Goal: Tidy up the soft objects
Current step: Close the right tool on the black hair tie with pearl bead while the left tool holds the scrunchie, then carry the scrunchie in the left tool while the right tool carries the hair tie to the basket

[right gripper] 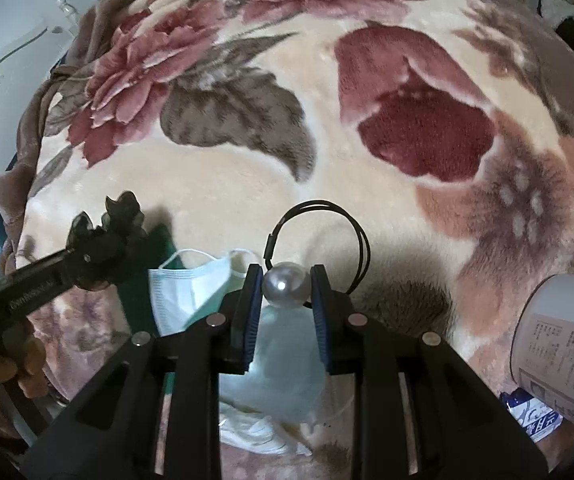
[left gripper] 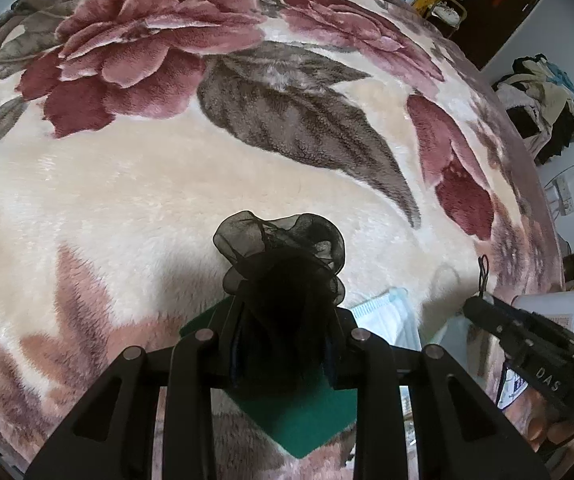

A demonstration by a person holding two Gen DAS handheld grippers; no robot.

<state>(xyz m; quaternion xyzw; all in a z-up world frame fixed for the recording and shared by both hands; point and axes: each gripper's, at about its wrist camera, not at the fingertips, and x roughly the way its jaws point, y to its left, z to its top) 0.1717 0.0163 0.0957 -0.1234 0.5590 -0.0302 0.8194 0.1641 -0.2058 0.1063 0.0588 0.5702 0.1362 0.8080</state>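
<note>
The black hair tie with a large grey pearl bead (right gripper: 285, 285) sits in the right gripper (right gripper: 285, 286), which grasps the bead between its 2 blue pads; the thin elastic loop stands out ahead of the fingertips, above the cream plush blanket with red flowers and brown leaves (right gripper: 215, 176) on the bed. The loop's long axis runs away from the gripper, toward the middle of the blanket. Whether the bead touches the blanket cannot be told.

Just left of it lies a pale blue pleated face mask (right gripper: 191, 292), part of it under the gripper. Further left, the left gripper (left gripper: 287, 316) is clenched on a black sheer organza scrunchie (left gripper: 283, 256), held above a dark green flat cloth (left gripper: 299, 420) near the blanket's near edge. The left hand is nearer the green cloth, the right nearer the mask.

A white container with printed text (right gripper: 559, 332) is cut off at the right edge.
</note>
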